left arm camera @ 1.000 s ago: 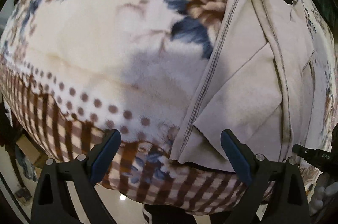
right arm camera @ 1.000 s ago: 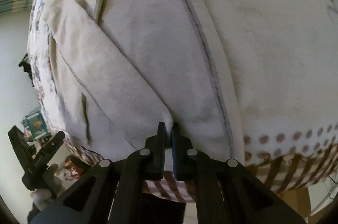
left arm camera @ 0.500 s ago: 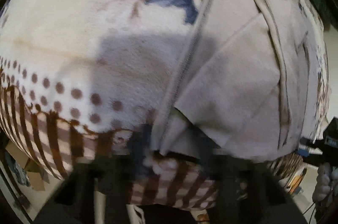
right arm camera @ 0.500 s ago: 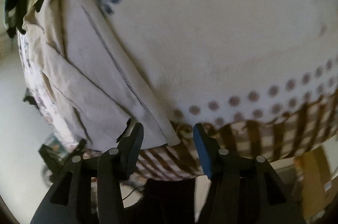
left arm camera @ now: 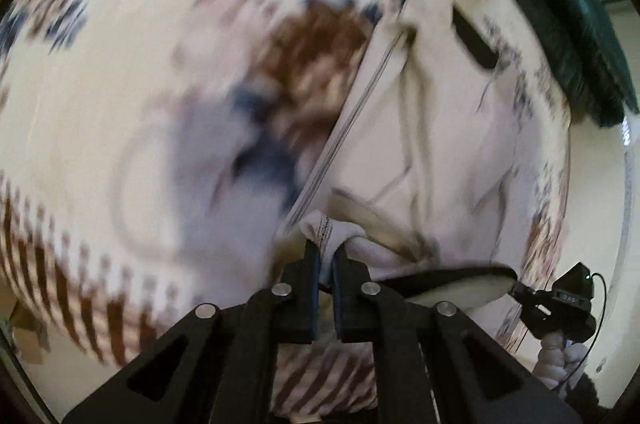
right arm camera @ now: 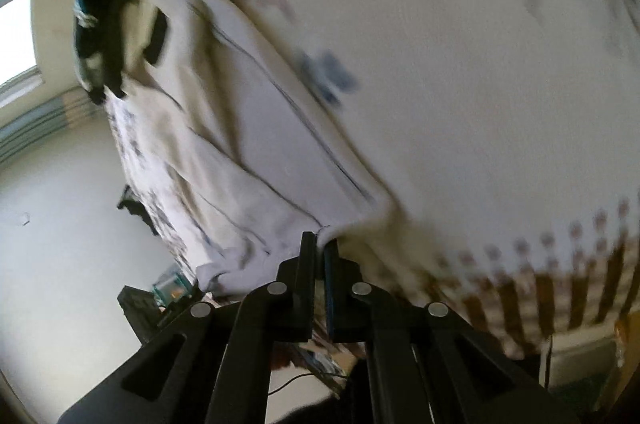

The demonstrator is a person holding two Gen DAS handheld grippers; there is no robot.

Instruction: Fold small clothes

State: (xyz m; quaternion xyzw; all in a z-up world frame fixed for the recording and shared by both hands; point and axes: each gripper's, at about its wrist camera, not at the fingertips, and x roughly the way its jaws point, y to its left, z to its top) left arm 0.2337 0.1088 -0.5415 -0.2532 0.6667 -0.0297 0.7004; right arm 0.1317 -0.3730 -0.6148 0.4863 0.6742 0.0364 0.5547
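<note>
You have both the left gripper (left arm camera: 326, 256) and the right gripper (right arm camera: 319, 250) pinching the near hem of the pale garment (left arm camera: 440, 144), which lies on the floral blanket (left arm camera: 140, 44). It is lifted at that edge only, so I judge the fold barely started.

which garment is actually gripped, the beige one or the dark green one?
The beige garment: both hand-held grippers, left and right, pinch its near hem. The dark green garment lies untouched at the blanket's far edge.

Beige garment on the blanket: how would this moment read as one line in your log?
step: fold | left gripper: shut on beige garment | right gripper: shut on beige garment | surface: floral blanket
</note>
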